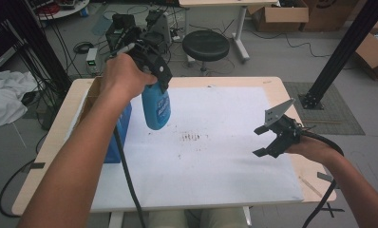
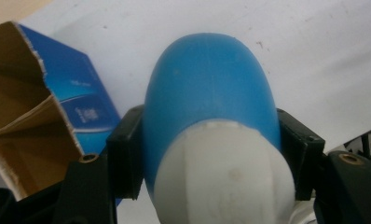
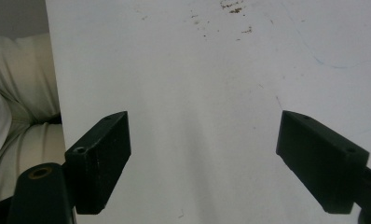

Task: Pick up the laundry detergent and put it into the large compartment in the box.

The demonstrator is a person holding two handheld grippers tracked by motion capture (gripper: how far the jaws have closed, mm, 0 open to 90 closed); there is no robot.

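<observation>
Blue bottle (image 1: 156,108) hangs below the left gripper (image 1: 155,78), clamped near its top end, long axis running straight down and away from the jaws with the rounded base pointing at the white sheet (image 1: 215,161). It is off the surface, well above it. In the left gripper view the 2 black pads sit flush on opposite flanks of the bottle (image 2: 207,93), 1 each side, just ahead of the white cap (image 2: 223,177) that sits nearest the camera; the jaws are closed as far as the body lets them, so a firm pinch on a fairly wide thing. The open blue carton (image 1: 113,137) lies just to the left of the held bottle and lower, mouth facing up; same carton (image 2: 44,116) shows beside the left pad, cardboard inside visible. My read: the coming move turns on that offset, bottle axis vertical and carton mouth below and to the side, so it either drops into or clears the box. The left hand is the near one by far. Right gripper (image 1: 268,141) hovers well apart on the right side of the sheet, jaws spread wide, nothing between them; the right gripper view has bare sheet (image 3: 202,116) in the gap. A patch of brown specks (image 1: 194,137) lies between the 2 grippers.
</observation>
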